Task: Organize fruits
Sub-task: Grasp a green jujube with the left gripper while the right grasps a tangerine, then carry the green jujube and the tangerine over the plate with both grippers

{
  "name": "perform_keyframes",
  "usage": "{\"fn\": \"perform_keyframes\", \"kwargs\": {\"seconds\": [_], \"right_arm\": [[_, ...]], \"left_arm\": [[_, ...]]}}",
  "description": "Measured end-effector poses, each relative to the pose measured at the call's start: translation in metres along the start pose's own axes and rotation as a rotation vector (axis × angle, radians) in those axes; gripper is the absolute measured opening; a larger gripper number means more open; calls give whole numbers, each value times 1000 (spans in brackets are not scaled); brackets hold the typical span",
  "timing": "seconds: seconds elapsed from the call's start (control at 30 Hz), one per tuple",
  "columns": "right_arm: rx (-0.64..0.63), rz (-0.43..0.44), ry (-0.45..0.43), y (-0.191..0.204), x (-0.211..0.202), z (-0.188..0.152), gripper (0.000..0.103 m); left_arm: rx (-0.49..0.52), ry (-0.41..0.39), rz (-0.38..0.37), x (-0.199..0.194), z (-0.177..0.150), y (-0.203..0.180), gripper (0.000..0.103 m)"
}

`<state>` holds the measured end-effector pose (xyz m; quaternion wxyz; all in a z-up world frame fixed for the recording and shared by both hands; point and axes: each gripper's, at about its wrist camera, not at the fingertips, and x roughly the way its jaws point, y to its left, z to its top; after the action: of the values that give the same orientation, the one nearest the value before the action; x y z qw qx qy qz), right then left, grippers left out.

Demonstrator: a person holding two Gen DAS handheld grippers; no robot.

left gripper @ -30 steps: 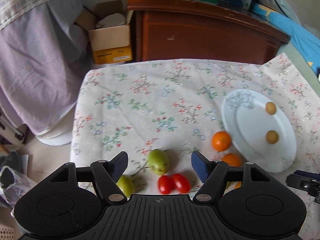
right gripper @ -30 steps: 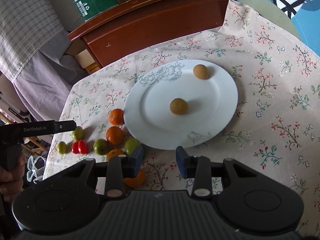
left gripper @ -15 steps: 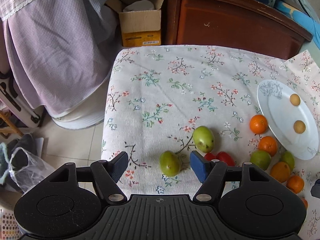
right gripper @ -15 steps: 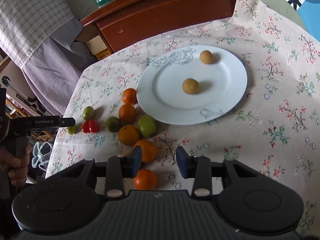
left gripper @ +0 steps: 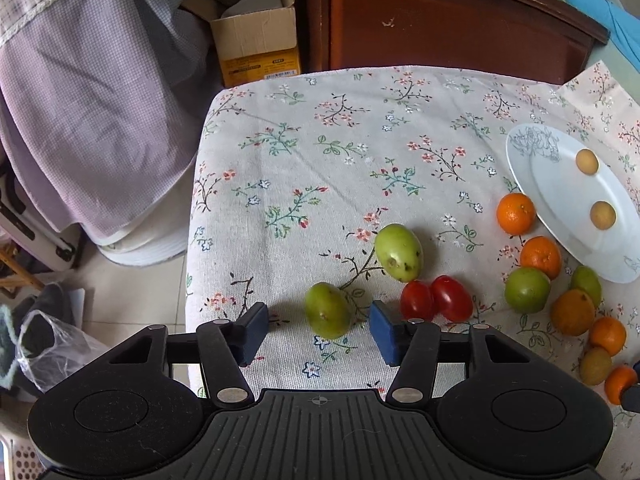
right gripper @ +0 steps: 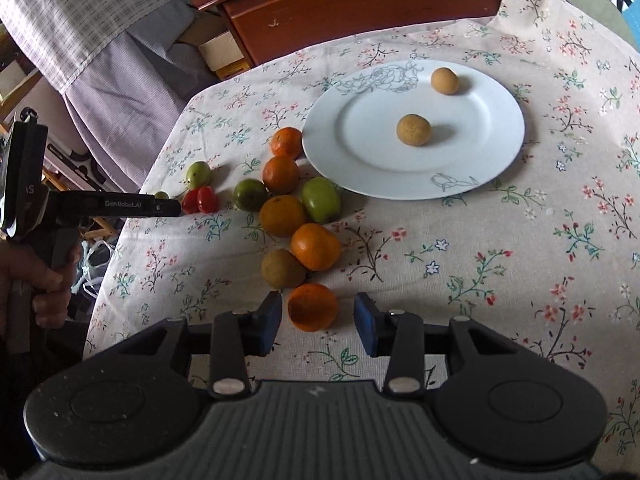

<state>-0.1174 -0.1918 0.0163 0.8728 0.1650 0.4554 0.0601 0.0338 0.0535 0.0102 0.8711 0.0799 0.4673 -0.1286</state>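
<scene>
The table wore a floral tablecloth (left gripper: 360,152). Behind its far edge stood a dark red wooden cabinet (left gripper: 440,24), with an open cardboard box (left gripper: 256,40) on the floor beside it. Off the left edge hung lilac checked fabric (left gripper: 92,100) over pale floor tiles (left gripper: 132,292), plus a crumpled plastic bag (left gripper: 52,348). Soft daylight everywhere.

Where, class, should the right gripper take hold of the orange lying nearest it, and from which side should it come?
Grip the nearest orange across its round middle, one pad per flank. Come straight forward and down: the right gripper is open and already straddles it. The brown fruit sits close behind on the left, so probably don't overshoot.
</scene>
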Motion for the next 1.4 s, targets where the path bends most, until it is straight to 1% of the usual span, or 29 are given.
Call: {"fn": "perform_keyframes", "kwargs": {"seconds": [0.17, 0.23, 0.27, 0.3, 0.37, 0.43, 0.5, 0.53, 0.73, 0.93, 1.07, 1.23, 1.4], "right_arm": [[-26, -15, 5, 3, 4, -2, 41], [-47, -24, 2, 5, 4, -3, 40], [-59, -30, 1, 6, 4, -3, 38], [-72, -33, 0, 8, 5, -3, 37], [-81, -26, 2, 9, 6, -3, 31], [-88, -28, 0, 11, 6, -4, 29], [-97, -31, -1, 13, 6, -4, 29], [-98, -32, -2, 13, 6, -4, 29], [-71, -18, -25, 11, 1, 0, 29], [-48, 3, -61, 10, -4, 7, 29], [-43, 2, -83, 10, -6, 14, 29], [-16, 0, -124, 5, -12, 25, 29], [-2, 3, -151, 4, -15, 32, 29]], "left_arm": [[20, -16, -10, -2, 0, -3, 36], [30, -16, -16, -2, -1, -4, 32], [37, -15, -19, -2, -1, -6, 31], [44, -15, -21, -2, -2, -7, 30], [46, -16, -22, -3, -2, -8, 30], [42, -18, -24, -2, -2, -8, 30], [45, -21, -24, -3, -2, -8, 25], [50, -23, -23, -3, -3, -9, 20], [59, -35, -27, -6, -4, -15, 20], [65, -59, -62, -15, -3, -25, 20], [83, -73, -88, -21, -5, -34, 20], [123, -105, -87, -31, -7, -47, 20], [138, -131, -105, -40, -8, -55, 20]]}}
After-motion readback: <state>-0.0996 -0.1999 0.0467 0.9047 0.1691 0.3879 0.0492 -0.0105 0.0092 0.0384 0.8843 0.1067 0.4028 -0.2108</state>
